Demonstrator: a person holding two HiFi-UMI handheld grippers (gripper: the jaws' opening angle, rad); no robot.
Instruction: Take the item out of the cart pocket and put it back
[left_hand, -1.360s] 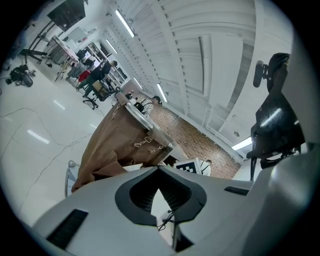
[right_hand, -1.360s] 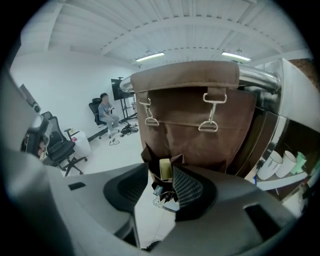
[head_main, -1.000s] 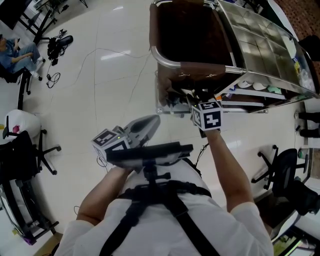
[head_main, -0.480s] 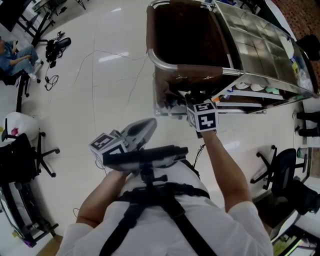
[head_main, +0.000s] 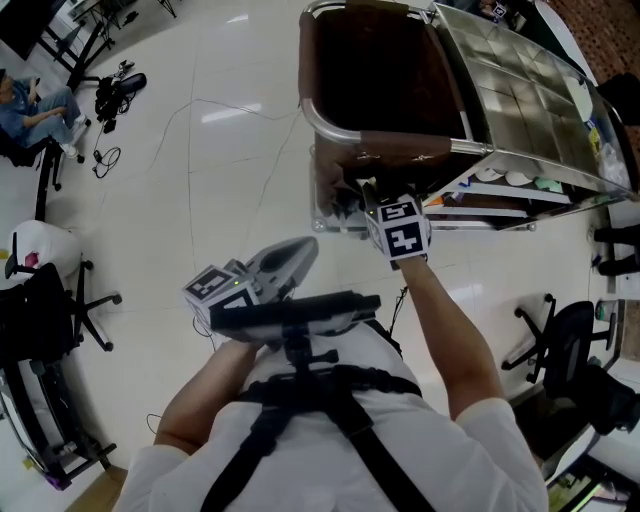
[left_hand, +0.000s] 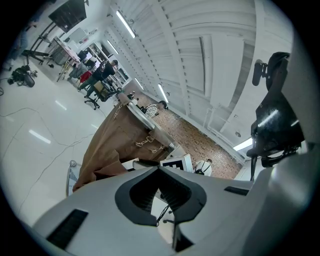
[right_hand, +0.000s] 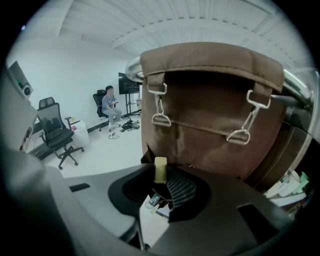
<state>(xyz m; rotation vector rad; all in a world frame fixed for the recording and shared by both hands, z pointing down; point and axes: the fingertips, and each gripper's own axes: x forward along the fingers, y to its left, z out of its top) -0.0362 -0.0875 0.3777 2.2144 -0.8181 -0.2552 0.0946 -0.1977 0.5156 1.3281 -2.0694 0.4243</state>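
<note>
The cart's brown fabric bag (head_main: 375, 70) hangs from the chrome rail (head_main: 330, 128). Its front pocket (right_hand: 200, 145) fills the right gripper view. My right gripper (head_main: 368, 196) reaches under that rail at the pocket. Its jaws have just been closing, and my right gripper (right_hand: 162, 172) is shut on a small yellowish block, the item (right_hand: 160, 169), which stands upright between the pads just in front of the pocket. My left gripper (head_main: 300, 250) is held level near my chest, away from the cart. Seen in its own view, my left gripper (left_hand: 159, 170) is shut on nothing.
Cart shelves (head_main: 520, 175) with small goods run to the right of the bag. Office chairs (head_main: 45, 300) (head_main: 570, 340) stand on both sides. A cable (head_main: 220, 110) lies on the white floor. A seated person (head_main: 30, 105) is at far left.
The right gripper's marker cube has shifted a little to the left and rolled slightly under the cart rail. The left gripper has stayed where it was.
</note>
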